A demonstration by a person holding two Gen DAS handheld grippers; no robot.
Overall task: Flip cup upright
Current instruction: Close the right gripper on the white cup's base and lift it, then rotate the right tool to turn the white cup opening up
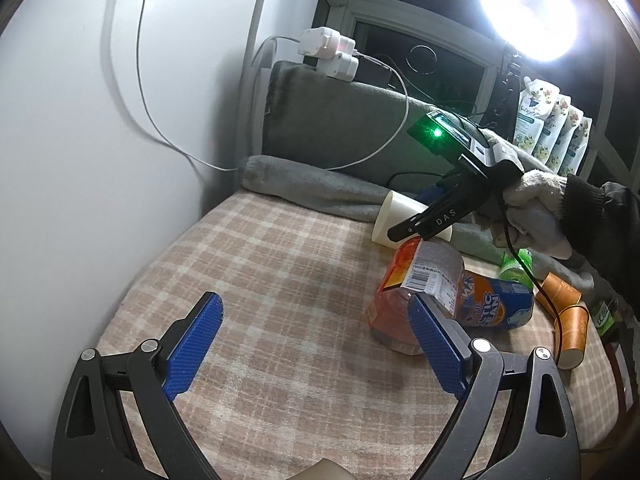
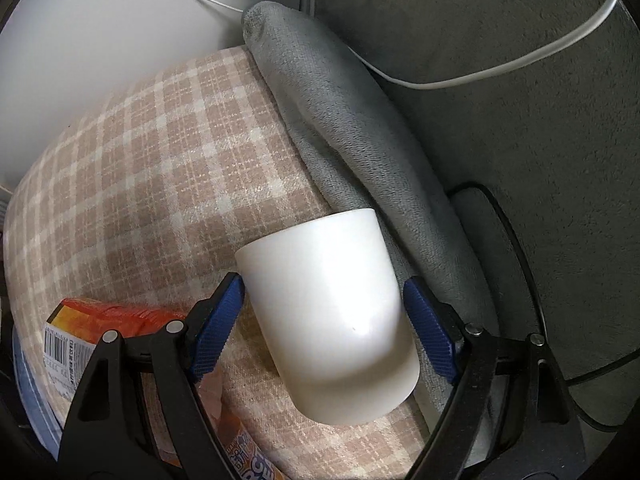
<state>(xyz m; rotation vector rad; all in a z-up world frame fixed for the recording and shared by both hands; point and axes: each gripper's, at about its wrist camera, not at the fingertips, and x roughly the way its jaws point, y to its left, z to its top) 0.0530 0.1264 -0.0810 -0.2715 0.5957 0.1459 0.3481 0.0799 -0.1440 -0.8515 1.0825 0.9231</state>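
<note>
A white cup [image 2: 332,312] lies on its side on the checked cloth [image 2: 160,168], against a rolled grey towel [image 2: 352,132]. My right gripper [image 2: 324,292] is open, its blue pads [image 2: 430,324] on either side of the cup; I cannot tell whether they touch it. In the left wrist view the cup [image 1: 394,216] lies at the back, with the right gripper [image 1: 404,232] reaching over it. My left gripper [image 1: 316,316] is open and empty above the cloth.
An orange bottle [image 1: 416,292] and a blue can [image 1: 496,300] lie near the cup. Orange paper cups [image 1: 568,320] lie at the right. A grey cushion [image 1: 340,128], white cables [image 1: 140,92] and a bright lamp [image 1: 528,4] are behind.
</note>
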